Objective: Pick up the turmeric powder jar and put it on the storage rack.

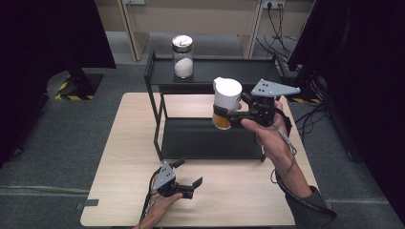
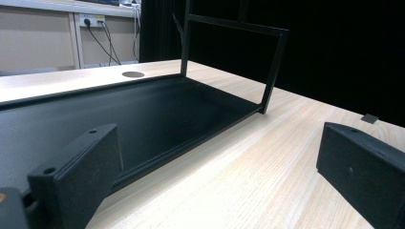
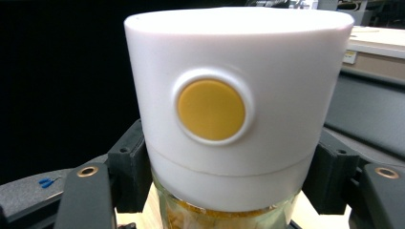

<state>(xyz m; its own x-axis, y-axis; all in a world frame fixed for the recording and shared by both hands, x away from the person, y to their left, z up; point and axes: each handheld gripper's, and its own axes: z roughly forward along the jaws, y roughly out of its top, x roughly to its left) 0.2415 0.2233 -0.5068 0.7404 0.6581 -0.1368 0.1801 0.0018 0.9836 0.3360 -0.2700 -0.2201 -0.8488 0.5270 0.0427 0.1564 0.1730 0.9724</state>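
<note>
Above the lower shelf (image 1: 210, 138) of the black rack (image 1: 154, 95), a jar (image 1: 226, 102) with a tall white lid and yellow contents is held by the right gripper (image 1: 228, 113). Its jaws are closed on the jar just under the lid, one pad on each side, as is seen in the right gripper view, where the lid (image 3: 234, 95) with its round yellow button (image 3: 211, 109) stands upright between the pads. The jar is clear of both shelves and of the table (image 1: 124, 157).

On the top shelf (image 1: 210, 71) a second jar (image 1: 182, 56), with a metal lid and white contents, stands at the left end. Room is left beside it.

The left gripper (image 1: 187, 180) is rested low on the table in front of the rack, its jaws wide apart and nothing between them.

Judged from this, the pick-up is done and the carry is under way; the placing on a shelf, probably the top one, and the release are yet to be done.
</note>
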